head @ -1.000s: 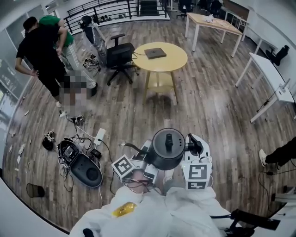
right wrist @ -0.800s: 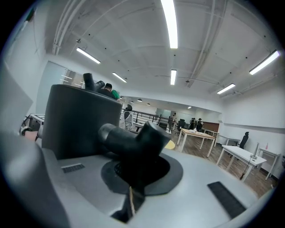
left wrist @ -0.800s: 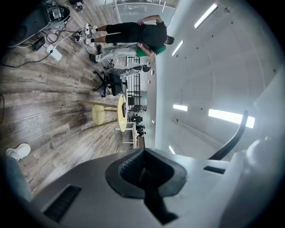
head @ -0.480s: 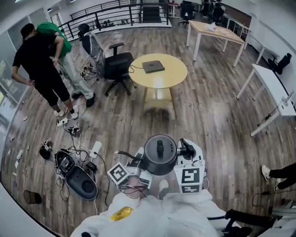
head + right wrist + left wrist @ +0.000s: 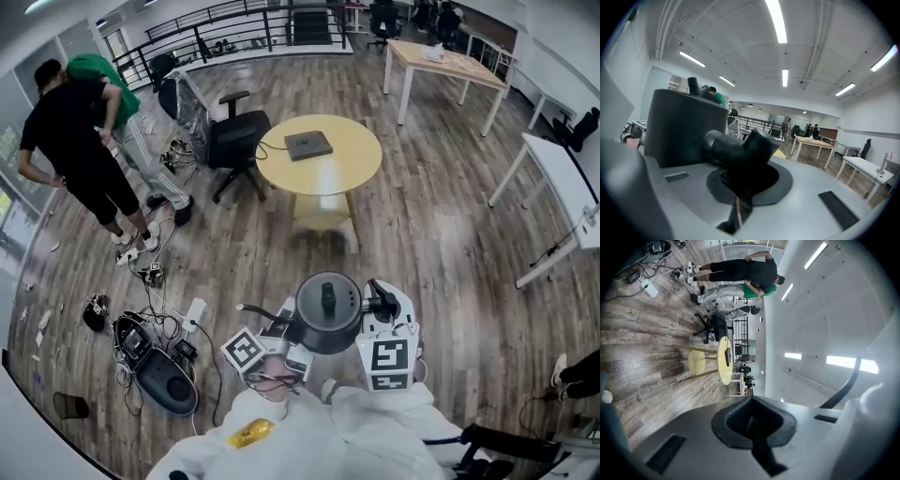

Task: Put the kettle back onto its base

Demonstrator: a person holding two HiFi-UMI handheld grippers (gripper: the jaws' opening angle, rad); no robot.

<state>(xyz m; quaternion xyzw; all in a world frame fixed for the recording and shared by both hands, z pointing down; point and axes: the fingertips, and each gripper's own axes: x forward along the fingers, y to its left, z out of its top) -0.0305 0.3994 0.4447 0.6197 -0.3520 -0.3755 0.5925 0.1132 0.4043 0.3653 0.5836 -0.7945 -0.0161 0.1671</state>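
A black kettle with a lid knob hangs in front of me over the wooden floor. My right gripper is shut on its thick black handle, and the kettle's dark body fills the left of the right gripper view. My left gripper sits low at the kettle's left, beside the thin curved spout; its jaws look shut with nothing seen between them. A flat dark square base with a cord lies on the round yellow table ahead.
A black office chair stands left of the table. Two people stand at the far left. Cables, power strips and a dark case litter the floor at my left. White desks line the right side.
The whole view has shifted as I carry the kettle across the floor; the round table now sits a little lower and nearer in the head view. Both grippers keep their positions at the kettle.
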